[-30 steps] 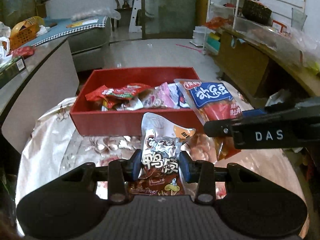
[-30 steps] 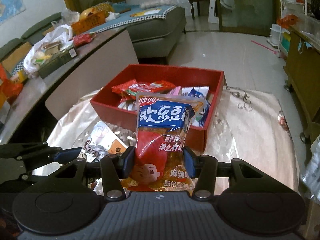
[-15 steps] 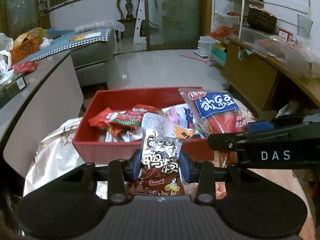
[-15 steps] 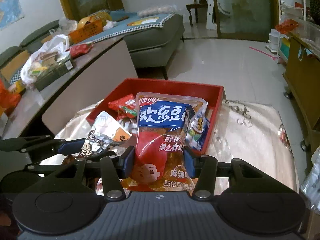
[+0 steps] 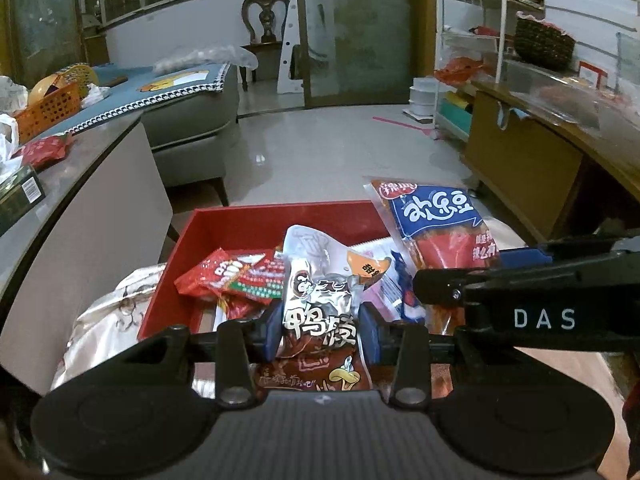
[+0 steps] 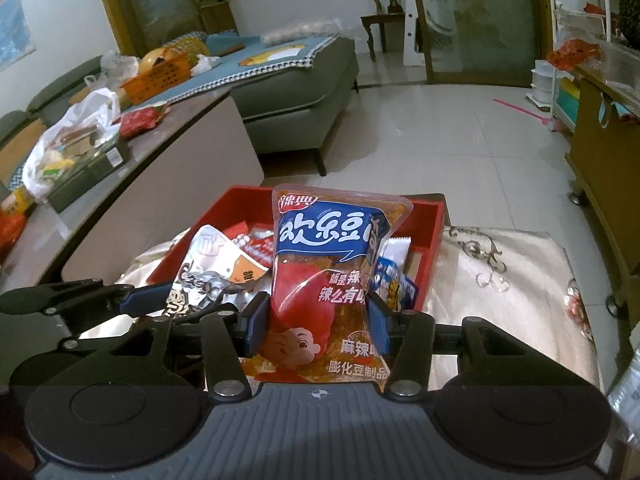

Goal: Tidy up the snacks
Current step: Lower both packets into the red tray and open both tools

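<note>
Above the red box [image 5: 240, 226], left gripper [image 5: 320, 326] jaws clamp a silver packet [image 5: 316, 296]; right gripper [image 6: 316, 318] jaws clamp a blue-red bag [image 6: 324, 264]. Only the right view shows tablecloth [image 6: 500, 280] at 3 o'clock.

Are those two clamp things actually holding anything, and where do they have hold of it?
Yes. The left gripper pinches a silver foil snack packet across its lower half; the right gripper pinches a blue-and-red snack bag low down too.

Counter [image 6: 520, 280], lower middle of frame, covered with shiny embroidered cloth [image 6: 500, 256]. Red tray [image 6: 434, 216] sits directly on the cloth, center frame, with snack packets [image 5: 240, 276] inside.
</note>
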{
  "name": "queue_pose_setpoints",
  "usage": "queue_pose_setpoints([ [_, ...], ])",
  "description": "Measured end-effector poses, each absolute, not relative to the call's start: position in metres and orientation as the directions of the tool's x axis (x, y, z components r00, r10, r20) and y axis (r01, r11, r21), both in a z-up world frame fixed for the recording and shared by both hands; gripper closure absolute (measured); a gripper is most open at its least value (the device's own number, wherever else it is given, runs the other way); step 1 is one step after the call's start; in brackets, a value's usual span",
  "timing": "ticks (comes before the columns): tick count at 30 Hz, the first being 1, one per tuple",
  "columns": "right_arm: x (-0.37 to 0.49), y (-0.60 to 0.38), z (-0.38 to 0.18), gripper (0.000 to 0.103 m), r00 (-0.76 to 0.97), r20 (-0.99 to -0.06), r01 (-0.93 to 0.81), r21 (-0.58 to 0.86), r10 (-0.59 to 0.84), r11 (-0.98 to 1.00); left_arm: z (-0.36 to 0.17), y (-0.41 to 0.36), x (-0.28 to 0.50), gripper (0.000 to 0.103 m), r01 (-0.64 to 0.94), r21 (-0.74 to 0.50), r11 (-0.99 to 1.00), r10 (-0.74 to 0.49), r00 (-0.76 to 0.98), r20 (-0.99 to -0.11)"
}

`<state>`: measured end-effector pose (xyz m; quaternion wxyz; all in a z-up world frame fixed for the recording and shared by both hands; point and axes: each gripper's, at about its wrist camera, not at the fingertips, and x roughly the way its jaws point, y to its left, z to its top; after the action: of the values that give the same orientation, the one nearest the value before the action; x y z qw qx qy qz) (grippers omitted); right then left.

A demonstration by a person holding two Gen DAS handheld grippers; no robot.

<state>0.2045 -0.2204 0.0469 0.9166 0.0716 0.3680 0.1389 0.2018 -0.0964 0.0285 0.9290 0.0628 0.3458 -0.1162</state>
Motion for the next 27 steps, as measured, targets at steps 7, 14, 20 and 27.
queue_pose_setpoints([
  [7, 0.233, -0.221, 0.039, 0.045, 0.698, -0.645, -0.189, 0.255, 0.312, 0.948, 0.020, -0.100, 0.230, 0.069, 0.246, 0.044, 0.968, -0.158, 0.741, -0.653],
  [14, 0.256, -0.213, 0.023, 0.044, 0.687, -0.650, -0.185, 0.275, 0.325, 0.943, 0.004, -0.106, 0.251, 0.069, 0.250, 0.071, 0.966, -0.142, 0.735, -0.663],
  [20, 0.268, -0.212, 0.011, 0.044, 0.688, -0.656, -0.164, 0.276, 0.310, 0.947, -0.005, -0.105, 0.263, 0.068, 0.245, 0.073, 0.967, -0.135, 0.731, -0.669],
  [27, 0.272, -0.213, 0.002, 0.037, 0.672, -0.688, -0.142, 0.246, 0.276, 0.959, -0.014, -0.106, 0.267, 0.061, 0.245, 0.080, 0.966, -0.123, 0.711, -0.692],
])
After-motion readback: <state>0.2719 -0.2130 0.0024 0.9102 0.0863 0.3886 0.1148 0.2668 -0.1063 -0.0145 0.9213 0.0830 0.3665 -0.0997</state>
